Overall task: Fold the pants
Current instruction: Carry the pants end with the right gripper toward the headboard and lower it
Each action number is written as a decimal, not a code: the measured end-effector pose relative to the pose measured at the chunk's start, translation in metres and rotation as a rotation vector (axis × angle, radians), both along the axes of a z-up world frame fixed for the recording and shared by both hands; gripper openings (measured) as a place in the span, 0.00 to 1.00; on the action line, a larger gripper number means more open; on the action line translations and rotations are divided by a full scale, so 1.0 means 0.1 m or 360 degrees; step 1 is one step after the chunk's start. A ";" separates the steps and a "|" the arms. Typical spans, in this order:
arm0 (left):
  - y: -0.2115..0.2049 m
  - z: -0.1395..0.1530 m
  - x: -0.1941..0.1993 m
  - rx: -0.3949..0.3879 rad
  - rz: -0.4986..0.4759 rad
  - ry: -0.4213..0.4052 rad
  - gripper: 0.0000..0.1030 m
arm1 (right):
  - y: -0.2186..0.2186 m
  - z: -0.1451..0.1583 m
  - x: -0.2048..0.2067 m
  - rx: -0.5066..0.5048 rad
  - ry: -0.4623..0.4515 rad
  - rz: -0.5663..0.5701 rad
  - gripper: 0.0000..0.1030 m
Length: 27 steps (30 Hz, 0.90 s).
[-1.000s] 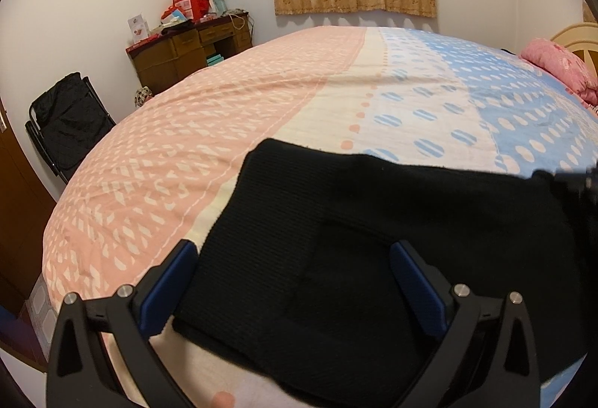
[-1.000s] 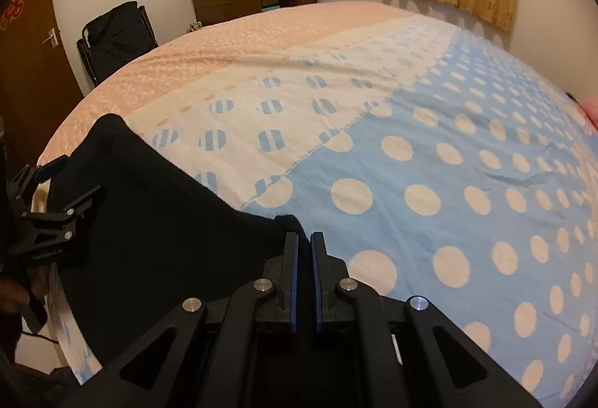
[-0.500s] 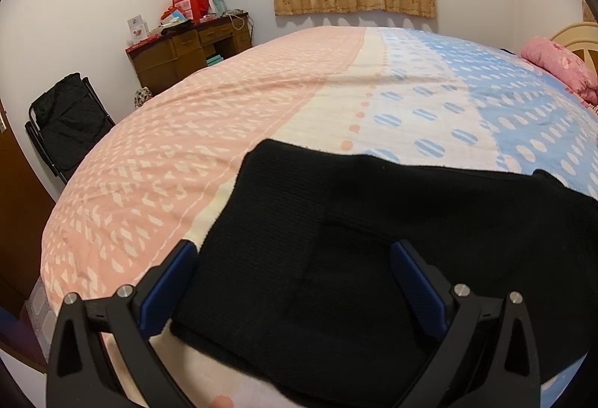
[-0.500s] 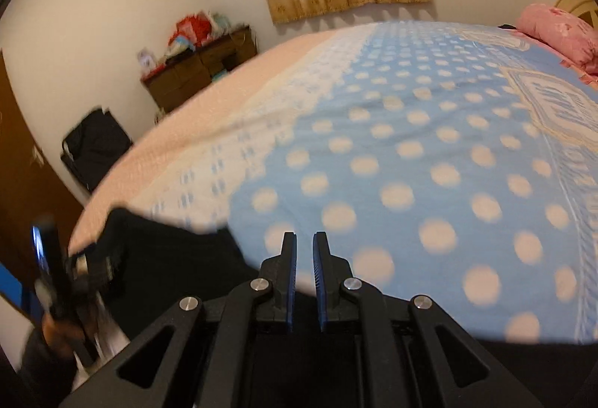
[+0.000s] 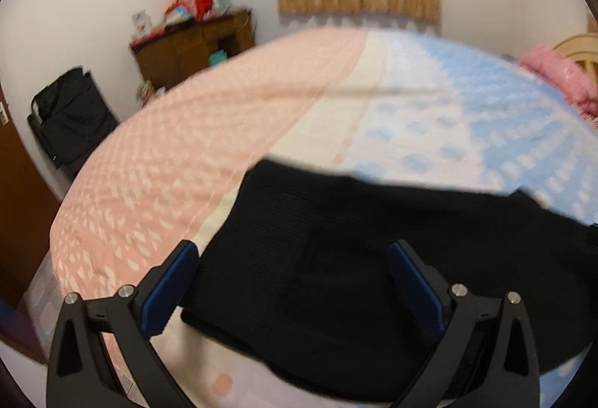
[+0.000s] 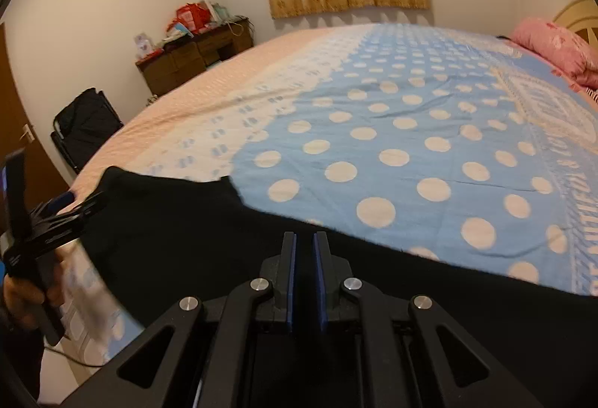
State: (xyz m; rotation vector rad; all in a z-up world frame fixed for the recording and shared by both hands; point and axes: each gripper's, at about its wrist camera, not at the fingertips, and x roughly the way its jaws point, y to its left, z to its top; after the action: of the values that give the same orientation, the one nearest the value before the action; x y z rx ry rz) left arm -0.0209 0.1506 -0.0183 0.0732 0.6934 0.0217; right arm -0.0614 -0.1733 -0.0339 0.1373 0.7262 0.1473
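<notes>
Black knit pants (image 5: 336,258) lie folded flat on the near edge of the bed; in the right wrist view they (image 6: 179,232) spread across the bottom. My left gripper (image 5: 291,251) is open, its blue-padded jaws wide apart over the pants' left end, holding nothing. My right gripper (image 6: 302,239) has its jaws almost together with a thin gap and nothing between them, above the pants' far edge. The left gripper (image 6: 56,221) also shows at the left of the right wrist view, held in a hand.
The bedspread (image 6: 392,131) is pink on the left, cream in the middle, blue with white dots on the right. A pink pillow (image 6: 553,45) lies at the headboard. A wooden desk (image 5: 194,45) and a black folding chair (image 5: 71,116) stand by the wall.
My right gripper let go of the pants' edge and lifted, swinging to face across the bed. My left gripper stayed open and drew back and up slightly; its view is blurred.
</notes>
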 end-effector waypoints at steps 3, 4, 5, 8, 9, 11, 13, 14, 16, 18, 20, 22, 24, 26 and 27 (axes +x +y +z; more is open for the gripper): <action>-0.25 0.11 -0.13 -0.0014 -0.0182 -0.0066 1.00 | -0.15 -0.02 -0.26 0.0059 0.0038 -0.0055 0.09; -0.38 0.12 -0.17 0.0001 -0.0249 -0.0070 1.00 | -0.25 -0.05 -0.34 0.0094 0.0071 -0.0085 0.09; -0.52 0.10 -0.19 0.0013 -0.0310 -0.0066 1.00 | -0.38 -0.09 -0.45 0.0132 0.0104 -0.0133 0.09; -0.80 0.04 -0.21 -0.0053 -0.0427 0.0014 1.00 | -0.71 -0.12 -0.73 0.0108 0.0129 -0.0282 0.09; -0.88 0.03 -0.23 -0.0102 -0.0465 0.0053 1.00 | -0.86 -0.14 -0.85 0.0075 0.0139 -0.0362 0.09; -1.00 0.03 -0.26 -0.0181 -0.0539 0.0102 1.00 | -1.21 -0.20 -1.05 0.0023 0.0214 -0.0571 0.09; -1.18 0.03 -0.31 -0.0180 -0.0620 0.0123 1.00 | -1.53 -0.24 -1.24 0.0089 0.0256 -0.0718 0.09; -1.25 0.02 -0.34 -0.0150 -0.0642 0.0123 1.00 | -1.74 -0.20 -1.43 0.0252 0.0210 -0.0771 0.09; -1.43 -0.07 -0.35 -0.0043 -0.0651 0.0158 1.00 | -1.98 -0.07 -1.71 0.0318 0.0115 -0.0955 0.09; -1.49 -0.16 -0.32 -0.0002 -0.0637 0.0228 1.00 | -2.23 0.11 -2.09 0.0286 -0.0114 -0.1222 0.13; -1.49 -0.24 -0.32 -0.0004 -0.0606 0.0293 1.00 | -2.45 0.19 -2.40 0.0272 -0.0259 -0.1492 0.49; -1.46 -0.25 -0.35 -0.0036 -0.0582 0.0302 1.00 | -2.60 0.19 -2.57 0.0290 -0.0323 -0.1643 0.68; -1.45 -0.24 -0.36 -0.0038 -0.0567 0.0311 1.00 | -2.73 0.16 -2.63 0.0307 -0.0352 -0.1686 0.68; -1.45 -0.25 -0.39 -0.0030 -0.0560 0.0315 1.00 | -2.76 0.17 -2.61 0.0280 -0.0363 -0.1680 0.68; -1.45 -0.24 -0.39 -0.0024 -0.0554 0.0319 1.00 | -2.77 0.17 -2.60 0.0260 -0.0356 -0.1689 0.67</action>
State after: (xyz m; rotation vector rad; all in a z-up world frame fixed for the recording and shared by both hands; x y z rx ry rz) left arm -0.0602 0.0058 -0.0424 0.1825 0.8731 -0.3287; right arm -0.3212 -0.4499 -0.0164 0.6308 0.3446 -0.7824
